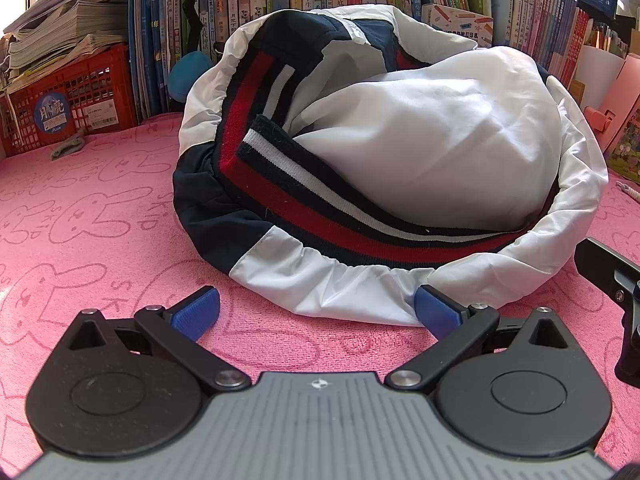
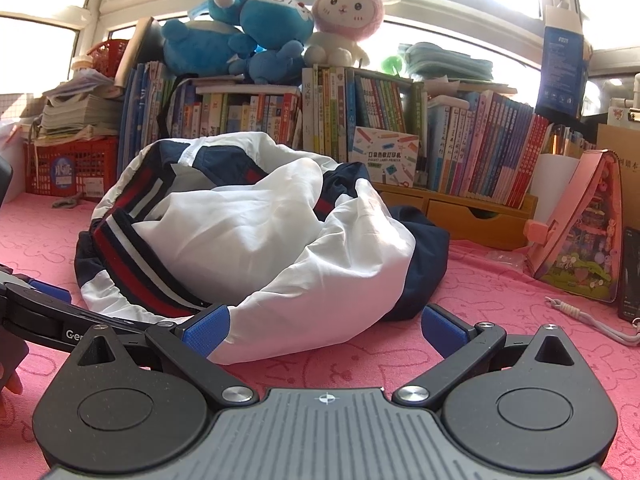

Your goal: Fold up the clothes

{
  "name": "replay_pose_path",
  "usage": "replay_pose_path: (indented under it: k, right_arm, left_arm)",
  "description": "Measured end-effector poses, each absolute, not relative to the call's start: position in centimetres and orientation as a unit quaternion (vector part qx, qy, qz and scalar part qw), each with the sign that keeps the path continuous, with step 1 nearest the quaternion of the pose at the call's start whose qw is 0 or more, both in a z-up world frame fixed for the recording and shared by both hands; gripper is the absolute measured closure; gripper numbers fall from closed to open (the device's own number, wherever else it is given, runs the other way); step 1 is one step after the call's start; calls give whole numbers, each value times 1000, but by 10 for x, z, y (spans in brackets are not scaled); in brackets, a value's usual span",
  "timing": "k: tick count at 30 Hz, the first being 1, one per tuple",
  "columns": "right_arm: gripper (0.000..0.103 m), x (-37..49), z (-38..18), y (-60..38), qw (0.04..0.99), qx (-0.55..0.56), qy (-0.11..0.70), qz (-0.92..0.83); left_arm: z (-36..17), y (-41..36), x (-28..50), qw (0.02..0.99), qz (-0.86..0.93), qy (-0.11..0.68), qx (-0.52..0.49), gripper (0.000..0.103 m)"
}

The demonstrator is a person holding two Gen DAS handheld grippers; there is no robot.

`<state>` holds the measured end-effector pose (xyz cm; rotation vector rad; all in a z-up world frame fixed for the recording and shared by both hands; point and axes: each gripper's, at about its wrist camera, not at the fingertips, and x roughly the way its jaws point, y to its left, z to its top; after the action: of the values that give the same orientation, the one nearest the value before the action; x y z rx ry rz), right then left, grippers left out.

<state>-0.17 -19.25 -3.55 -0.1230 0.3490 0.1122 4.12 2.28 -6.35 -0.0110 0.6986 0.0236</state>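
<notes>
jacket (image 1: 420,140) sits heaped in the middle of the pink rabbit-print cloth (image 1: 100,220), bunched into a rough bowl with the white lining bulging up inside and the navy shell showing at the sides. i judge it light and very limp: thin woven shell, likely a bit slick, so a shallow pinch could slide off. the striped rib band (image 1: 320,216) in navy, red and white curls round the near side of the heap; it looks thicker and grippier than the shell, so i read it, or the gathered white edge just below it, as the best hold. nothing fragile here.

left gripper (image 1: 316,314): jaws spread wide, blue pads well apart, holding nothing. the gathered white hem lies between them, its lower right fold touching or just short of the right-hand pad (image 1: 434,312); the other pad is clear of fabric, over bare cloth.

right gripper (image 2: 324,330): jaws also wide and empty. in its view a white fold of the jacket (image 2: 280,240) reaches down to the left-hand pad (image 2: 208,330) and appears to touch it; the navy part ends near the other pad but apart from it. the left tool's arm crosses at the left edge of this view.

behind the heap: rows of books (image 2: 460,140), a red crate (image 1: 64,100), plush toys (image 2: 280,20) on top.
</notes>
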Motion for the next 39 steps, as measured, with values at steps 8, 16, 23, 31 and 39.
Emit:
replay_pose_path:
  k: [8, 16, 23, 31, 39]
  right_arm:
    - [1, 19, -15, -207, 984, -50, 165, 40]
    - [1, 43, 12, -204, 990, -72, 119, 13]
    - [0, 34, -3, -188, 982, -152, 114, 15]
    - [0, 33, -10, -184, 981, -146, 125, 13]
    - [0, 32, -6, -170, 982, -149, 116, 19]
  left_arm:
    - [-31, 45, 38, 964, 27, 264, -16, 0]
    - [-19, 44, 116, 967, 37, 253, 21, 0]
    - [-29, 61, 125, 963, 59, 254, 69, 0]
    - [-29, 88, 92, 960, 95, 243, 104, 0]
    - [-33, 91, 65, 967, -28, 242, 68, 0]
